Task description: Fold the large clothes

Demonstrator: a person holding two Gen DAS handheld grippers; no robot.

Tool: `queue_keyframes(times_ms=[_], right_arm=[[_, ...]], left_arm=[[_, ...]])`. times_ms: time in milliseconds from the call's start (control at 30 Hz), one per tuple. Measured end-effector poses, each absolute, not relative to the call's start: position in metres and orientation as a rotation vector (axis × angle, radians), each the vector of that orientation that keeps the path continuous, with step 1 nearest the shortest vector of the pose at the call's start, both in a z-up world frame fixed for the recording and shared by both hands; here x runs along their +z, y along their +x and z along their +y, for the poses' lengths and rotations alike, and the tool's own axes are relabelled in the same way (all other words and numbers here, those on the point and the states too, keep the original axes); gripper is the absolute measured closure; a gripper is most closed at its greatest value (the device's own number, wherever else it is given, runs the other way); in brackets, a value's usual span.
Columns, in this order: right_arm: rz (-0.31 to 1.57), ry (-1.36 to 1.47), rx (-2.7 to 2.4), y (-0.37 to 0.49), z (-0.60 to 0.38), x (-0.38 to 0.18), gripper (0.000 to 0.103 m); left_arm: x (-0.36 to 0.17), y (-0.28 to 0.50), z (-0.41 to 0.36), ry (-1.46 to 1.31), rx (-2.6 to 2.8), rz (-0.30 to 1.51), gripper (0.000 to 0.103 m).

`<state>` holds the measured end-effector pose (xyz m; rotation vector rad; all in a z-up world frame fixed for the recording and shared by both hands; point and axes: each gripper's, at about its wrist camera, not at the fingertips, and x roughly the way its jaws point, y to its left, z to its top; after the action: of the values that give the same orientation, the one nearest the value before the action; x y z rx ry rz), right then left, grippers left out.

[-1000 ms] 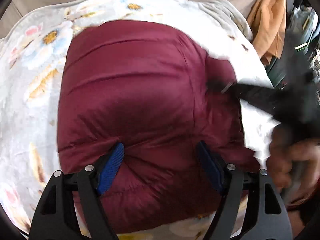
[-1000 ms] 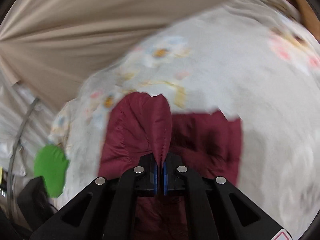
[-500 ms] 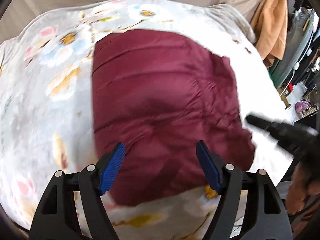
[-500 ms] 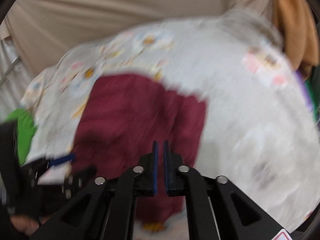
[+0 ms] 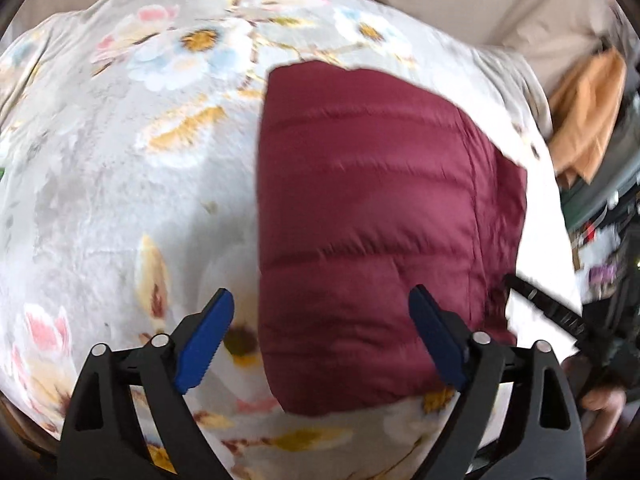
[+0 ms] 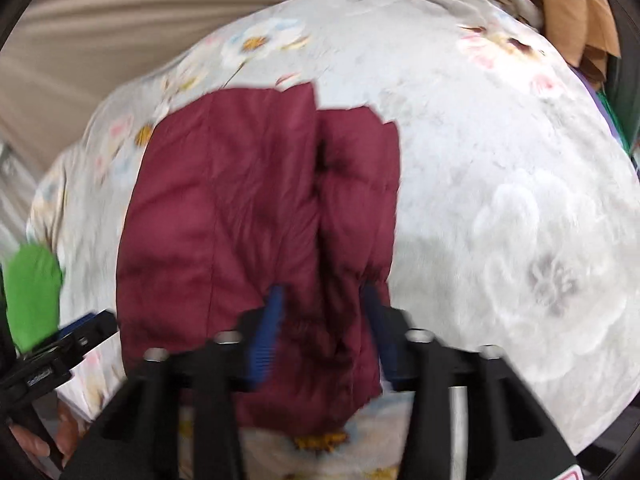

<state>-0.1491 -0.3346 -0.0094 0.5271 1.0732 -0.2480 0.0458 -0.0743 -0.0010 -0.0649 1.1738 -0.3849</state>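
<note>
A maroon quilted puffer jacket [image 5: 372, 224] lies folded into a rectangle on a floral blanket [image 5: 120, 184]. My left gripper [image 5: 320, 340] is open and empty, hovering above the jacket's near left edge. In the right wrist view the jacket [image 6: 240, 220] shows a narrower folded flap along its right side. My right gripper [image 6: 324, 336] is open and empty, held over the jacket's near right corner. The right gripper also shows at the right edge of the left wrist view [image 5: 560, 316].
The blanket [image 6: 500, 200] covers a bed. An orange-brown garment [image 5: 588, 112] hangs at the far right. A beige curtain [image 6: 100, 32] runs behind the bed. A green object [image 6: 32, 288] sits at the left. Clutter stands beyond the bed's right edge.
My right gripper let go of the jacket fold, drew back and opened. My left gripper lifted off the jacket and pulled back to the left. The jacket now lies flat.
</note>
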Motion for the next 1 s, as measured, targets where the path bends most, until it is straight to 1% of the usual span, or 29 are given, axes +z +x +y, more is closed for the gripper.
queue_keyframes(times_ms=[33,100,167,233,267,300,400,467,500,533,567,600,633,700,733,867,933,1000], right_arm=[[1.093,0.540,-0.242,-0.142,-0.339,-0.016,0.044],[1.142,0.597,-0.208,-0.128,-0.345,-0.039,0.040],[1.154,0.635,-0.196,-0.125,-0.344,-0.052,0.033],[1.153,0.652,-0.176,-0.121,-0.346,-0.064,0.025],[1.154,0.658,-0.170,-0.120,-0.346,-0.068,0.023],[1.162,0.665,-0.172,-0.117,-0.347,-0.074,0.017],[1.153,0.739,-0.139,-0.116,-0.357,-0.090,0.012],[1.145,0.742,-0.131,-0.114,-0.360,-0.091,0.012],[1.146,0.735,-0.114,-0.112,-0.360,-0.089,0.021],[1.141,0.750,-0.085,-0.111,-0.359,-0.088,0.039],[1.137,0.775,-0.065,-0.107,-0.360,-0.087,0.046],[1.131,0.796,-0.057,-0.105,-0.362,-0.082,0.061],[1.122,0.798,-0.054,-0.102,-0.362,-0.077,0.074],[1.086,0.795,-0.051,-0.100,-0.361,-0.058,0.082],[1.063,0.792,-0.044,-0.101,-0.361,-0.050,0.084],[0.940,0.753,0.002,-0.103,-0.347,0.009,0.085],[0.852,0.716,0.030,-0.095,-0.336,0.045,0.085],[0.788,0.684,0.057,-0.084,-0.326,0.071,0.085]], left_arm=[[-0.003,0.052,-0.072,-0.083,-0.377,1.180,0.015],[-0.012,0.066,-0.067,-0.150,-0.399,1.207,0.013],[-0.029,0.078,-0.064,-0.233,-0.431,1.250,0.012],[-0.057,0.089,-0.062,-0.321,-0.450,1.319,0.010],[-0.069,0.092,-0.061,-0.354,-0.458,1.339,0.009],[-0.082,0.094,-0.060,-0.399,-0.468,1.355,0.006],[-0.100,0.094,-0.059,-0.480,-0.500,1.357,0.005],[-0.104,0.093,-0.062,-0.502,-0.514,1.362,0.005],[-0.102,0.093,-0.066,-0.498,-0.534,1.362,0.014],[-0.098,0.092,-0.070,-0.486,-0.553,1.356,0.023],[-0.090,0.092,-0.075,-0.454,-0.567,1.348,0.028],[-0.083,0.092,-0.078,-0.437,-0.575,1.343,0.038],[-0.074,0.092,-0.080,-0.421,-0.587,1.333,0.047],[-0.053,0.091,-0.080,-0.400,-0.612,1.299,0.056],[-0.039,0.092,-0.077,-0.401,-0.629,1.268,0.058],[0.022,0.099,-0.063,-0.416,-0.693,1.149,0.060],[0.060,0.105,-0.050,-0.391,-0.718,1.054,0.060],[0.090,0.112,-0.040,-0.367,-0.725,0.963,0.060]])
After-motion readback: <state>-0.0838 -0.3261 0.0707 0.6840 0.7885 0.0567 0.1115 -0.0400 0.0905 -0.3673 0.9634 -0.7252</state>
